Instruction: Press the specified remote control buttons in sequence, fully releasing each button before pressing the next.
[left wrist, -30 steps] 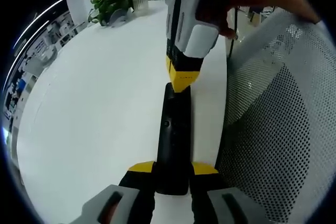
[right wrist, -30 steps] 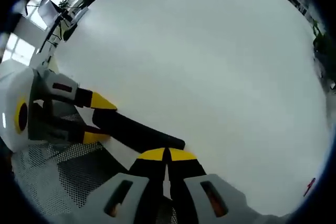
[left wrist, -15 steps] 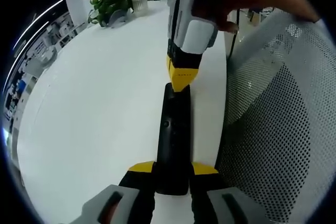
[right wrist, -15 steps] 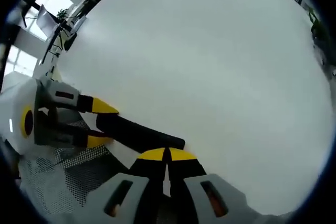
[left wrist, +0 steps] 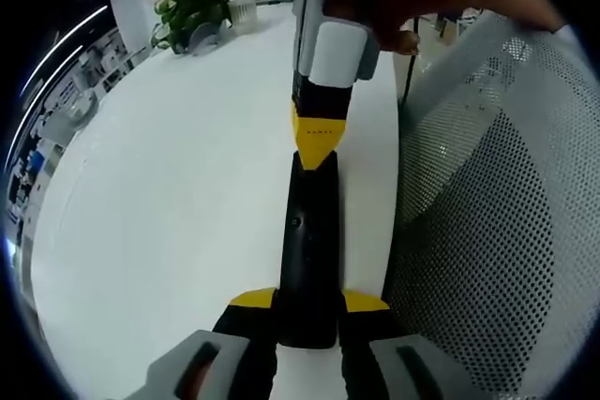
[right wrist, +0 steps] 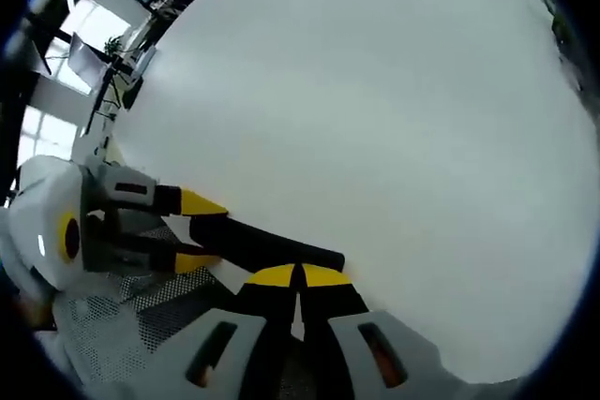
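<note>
left gripper [left wrist: 307, 311]: jaws clamped on remote [left wrist: 309, 241] | right gripper [left wrist: 316, 142]: jaws closed, empty, tip at remote's far end | risk: tip skids onto table [left wrist: 169, 203], wrong button

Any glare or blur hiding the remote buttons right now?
Left gripper view: the remote is sharp but flat black, its buttons hardly readable; fisheye bends the table. Right gripper view: the table looks evenly bright, windows blown out at left, remote dark.

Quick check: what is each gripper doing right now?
Left gripper: shut on the black remote control.
Right gripper: shut, tips at the remote's far end, holding nothing.
</note>
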`<state>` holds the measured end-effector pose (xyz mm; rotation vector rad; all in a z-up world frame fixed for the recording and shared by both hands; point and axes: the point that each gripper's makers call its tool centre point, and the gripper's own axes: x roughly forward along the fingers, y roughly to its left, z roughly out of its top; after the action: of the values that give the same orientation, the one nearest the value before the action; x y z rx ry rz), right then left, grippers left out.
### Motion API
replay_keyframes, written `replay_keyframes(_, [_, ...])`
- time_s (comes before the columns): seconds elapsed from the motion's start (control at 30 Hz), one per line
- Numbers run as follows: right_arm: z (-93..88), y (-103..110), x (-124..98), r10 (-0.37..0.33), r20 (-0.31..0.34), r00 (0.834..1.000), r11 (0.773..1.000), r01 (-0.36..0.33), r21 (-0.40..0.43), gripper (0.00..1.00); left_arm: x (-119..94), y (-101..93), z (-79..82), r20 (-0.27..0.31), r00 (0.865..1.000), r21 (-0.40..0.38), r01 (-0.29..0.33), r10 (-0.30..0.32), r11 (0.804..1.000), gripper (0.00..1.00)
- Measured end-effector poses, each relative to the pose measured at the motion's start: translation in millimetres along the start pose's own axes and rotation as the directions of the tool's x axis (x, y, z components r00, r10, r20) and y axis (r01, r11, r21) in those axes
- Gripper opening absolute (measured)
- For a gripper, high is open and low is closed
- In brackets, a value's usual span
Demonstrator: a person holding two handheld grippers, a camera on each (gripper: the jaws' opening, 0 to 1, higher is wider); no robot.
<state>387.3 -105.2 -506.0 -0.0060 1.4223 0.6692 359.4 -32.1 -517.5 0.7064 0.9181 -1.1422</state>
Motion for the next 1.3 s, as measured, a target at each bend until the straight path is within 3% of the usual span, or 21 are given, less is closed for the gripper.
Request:
replay_keyframes(0.3, [-8.6, -0.2, 4.7, 0.009, -0.051, 0.999, 1.000, -0.008, 0.015, 0.00, 1.1, -1.8, 1.7, 0.007, 1.000, 0.008, 0.008, -0.008, 1.000, 0.24])
replay_keyframes(1.3, [-7.1, 2.0, 7.4, -0.006, -0.043, 0.999, 1.000, 0.006, -0.020, 0.00, 2.0, -1.6, 2.2, -0.003, 1.000, 0.002, 0.013, -0.013, 1.000, 0.24])
